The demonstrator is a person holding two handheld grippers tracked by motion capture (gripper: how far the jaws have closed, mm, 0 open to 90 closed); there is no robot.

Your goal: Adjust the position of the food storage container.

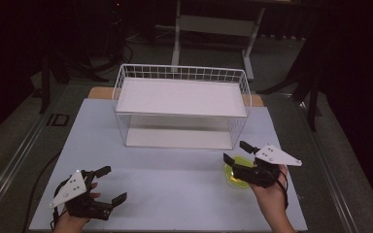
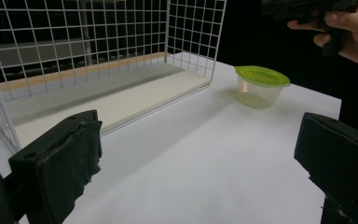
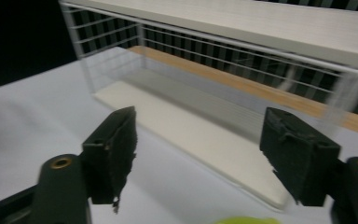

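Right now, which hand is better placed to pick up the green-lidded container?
The right. Its tool hovers open directly over the container, near the table's right edge. The left tool is also open but far across the table.

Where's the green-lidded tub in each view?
High view: tub at right near the table's front, partly under the right claw.
Left gripper view: upper right of centre, on the white table, right of the rack's corner.
Right gripper view: just a green sliver at the bottom edge, between the jaws.
Shared landmark: the white wire rack.
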